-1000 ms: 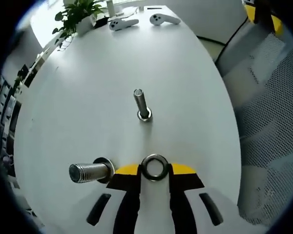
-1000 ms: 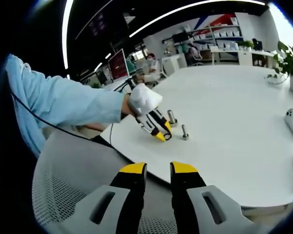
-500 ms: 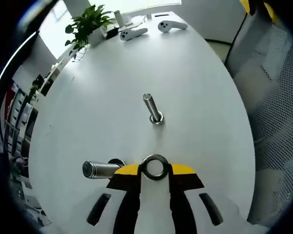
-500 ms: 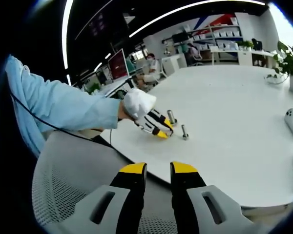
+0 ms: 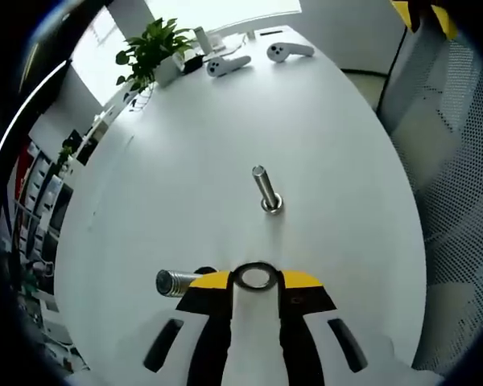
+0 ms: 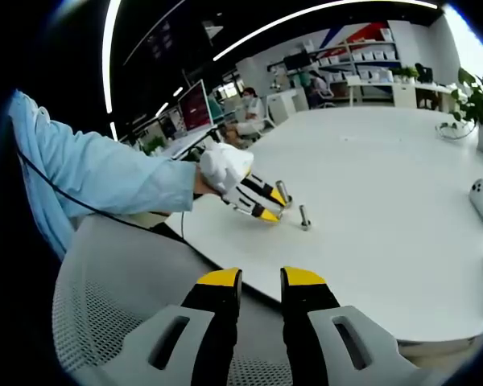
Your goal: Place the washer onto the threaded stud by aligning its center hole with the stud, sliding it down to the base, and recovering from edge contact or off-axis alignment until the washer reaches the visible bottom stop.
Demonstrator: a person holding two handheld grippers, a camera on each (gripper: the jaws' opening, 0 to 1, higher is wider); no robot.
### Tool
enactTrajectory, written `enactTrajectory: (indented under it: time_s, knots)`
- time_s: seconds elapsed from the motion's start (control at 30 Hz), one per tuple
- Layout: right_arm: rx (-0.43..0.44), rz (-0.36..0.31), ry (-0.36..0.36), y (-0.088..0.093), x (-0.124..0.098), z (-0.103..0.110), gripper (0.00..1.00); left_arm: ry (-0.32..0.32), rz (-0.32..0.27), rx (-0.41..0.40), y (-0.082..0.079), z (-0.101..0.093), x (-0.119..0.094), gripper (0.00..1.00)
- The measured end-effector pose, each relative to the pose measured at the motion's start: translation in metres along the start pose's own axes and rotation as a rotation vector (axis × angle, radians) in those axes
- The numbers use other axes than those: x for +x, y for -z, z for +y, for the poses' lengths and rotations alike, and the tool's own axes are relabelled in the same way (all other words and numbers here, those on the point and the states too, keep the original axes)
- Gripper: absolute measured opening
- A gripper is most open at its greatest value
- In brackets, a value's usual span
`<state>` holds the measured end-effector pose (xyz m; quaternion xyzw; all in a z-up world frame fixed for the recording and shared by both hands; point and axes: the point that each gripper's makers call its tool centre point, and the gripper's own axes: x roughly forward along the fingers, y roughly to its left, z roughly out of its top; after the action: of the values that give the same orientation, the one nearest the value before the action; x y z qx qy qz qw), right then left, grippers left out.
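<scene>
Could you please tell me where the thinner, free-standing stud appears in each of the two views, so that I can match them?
Left gripper view: the thinner stud stands on the white table, just above and right of centre, beyond the left gripper holding the washer.
Right gripper view: the same stud is small, left of centre, just right of the left gripper.
Shared landmark: the potted plant at the table's far edge.

This is an open office. A long white table [image 6: 402, 201] stands among desks with monitors [image 6: 195, 104], shelves [image 6: 370, 60], potted plants [image 5: 153, 50] and mesh chairs [image 6: 121, 297].
</scene>
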<state>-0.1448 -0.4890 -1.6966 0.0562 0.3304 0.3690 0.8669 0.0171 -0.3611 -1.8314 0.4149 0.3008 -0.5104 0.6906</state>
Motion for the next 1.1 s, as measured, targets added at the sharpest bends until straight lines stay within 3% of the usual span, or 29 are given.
enactTrajectory:
  time_s: [0.03, 0.07, 0.1, 0.17, 0.3, 0.43, 0.53, 0.63, 0.77, 0.97, 1.03, 1.1]
  knots:
    - [0.0, 0.0, 0.0, 0.0, 0.0, 0.0, 0.22, -0.001, -0.004, 0.001, -0.001, 0.0, -0.001, 0.07]
    - [0.0, 0.0, 0.0, 0.0, 0.0, 0.0, 0.22, 0.016, 0.035, 0.028, 0.005, -0.001, -0.004, 0.02]
    - [0.0, 0.0, 0.0, 0.0, 0.0, 0.0, 0.22, -0.019, -0.001, 0.011, 0.0, 0.006, 0.0, 0.0]
    - [0.0, 0.0, 0.0, 0.0, 0.0, 0.0, 0.22, 0.018, 0.006, -0.001, 0.003, 0.003, -0.002, 0.0]
    - [0.001, 0.0, 0.001, 0.0, 0.0, 0.0, 0.22, 0.001, 0.002, 0.025, 0.004, 0.008, -0.01, 0.0]
    - [0.0, -0.001, 0.0, 0.0, 0.0, 0.0, 0.22, -0.059, -0.059, -0.037, -0.002, 0.028, -0.034, 0.0]
    - [-0.003, 0.001, -0.003, 0.0, 0.001, 0.0, 0.22, -0.124, -0.087, -0.102, 0.0, 0.048, -0.063, 0.0]
    - [-0.005, 0.002, -0.005, 0.0, 0.001, 0.001, 0.22, -0.178, -0.094, -0.17, 0.015, 0.066, -0.084, 0.0]
    - [-0.004, 0.0, -0.006, 0.0, 0.0, 0.001, 0.22, -0.206, -0.054, -0.202, 0.04, 0.069, -0.096, 0.0]
    - [-0.002, -0.001, -0.005, 0.0, 0.0, 0.001, 0.22, -0.151, 0.006, -0.189, 0.059, 0.046, -0.086, 0.0]
    - [-0.002, -0.001, -0.004, 0.0, 0.0, 0.001, 0.22, -0.09, 0.026, -0.169, 0.062, 0.034, -0.078, 0.0]
    - [-0.001, -0.001, -0.003, 0.0, 0.0, 0.001, 0.22, -0.018, 0.058, -0.223, 0.066, 0.019, -0.07, 0.08]
